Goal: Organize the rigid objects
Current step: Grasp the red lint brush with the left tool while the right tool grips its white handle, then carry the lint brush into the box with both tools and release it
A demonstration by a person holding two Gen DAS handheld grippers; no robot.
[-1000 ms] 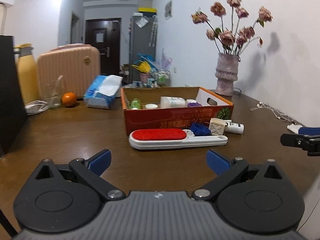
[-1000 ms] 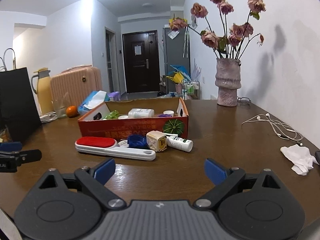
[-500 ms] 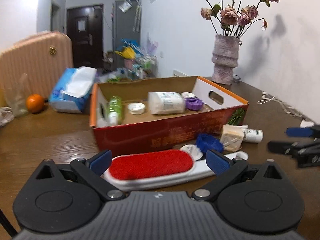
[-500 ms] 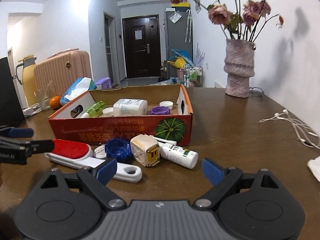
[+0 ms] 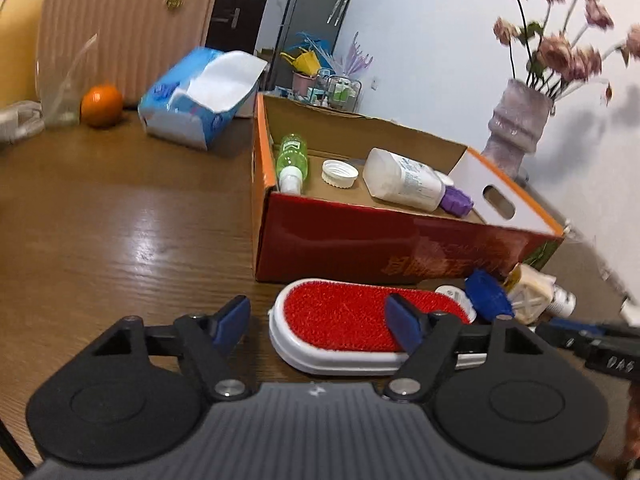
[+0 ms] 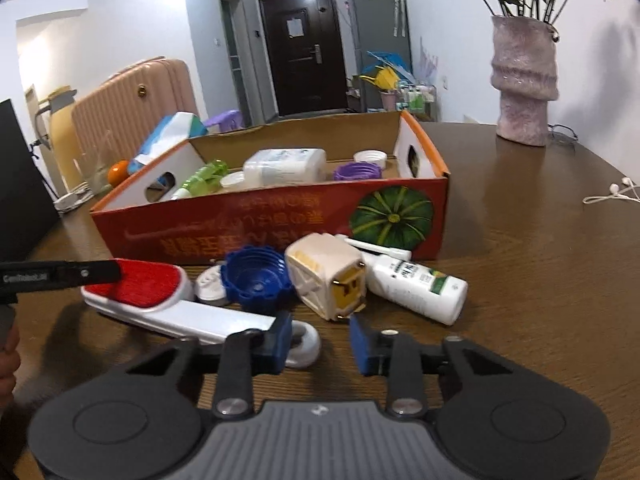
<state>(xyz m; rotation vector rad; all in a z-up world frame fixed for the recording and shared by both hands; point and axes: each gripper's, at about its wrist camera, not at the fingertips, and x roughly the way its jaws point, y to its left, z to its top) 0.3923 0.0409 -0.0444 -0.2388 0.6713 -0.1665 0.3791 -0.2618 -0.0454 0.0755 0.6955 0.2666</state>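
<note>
A white lint brush with a red pad [image 5: 352, 320] [image 6: 152, 292] lies on the table in front of a red cardboard box [image 5: 380, 240] [image 6: 280, 224]. My left gripper [image 5: 318, 320] is open, its fingers on either side of the brush's red end. My right gripper [image 6: 320, 340] is open, narrower than before, just in front of the brush's handle ring [image 6: 304, 344]. A blue cap [image 6: 256, 280], a cream plug adapter [image 6: 328, 276] and a white bottle [image 6: 416, 288] lie beside the brush. The box holds a green bottle [image 5: 292, 160], a white bottle [image 5: 404, 180] and caps.
A pink vase of dried flowers [image 6: 524, 80] stands at the back right. A tissue pack [image 5: 200, 96], an orange [image 5: 101, 105] and a pink suitcase [image 5: 120, 28] are at the back left. Earphones [image 6: 612, 194] lie at the right.
Both grippers have moved forward and down toward the lint brush. The left one now straddles its red end; the right one's fingers have narrowed near the handle.
</note>
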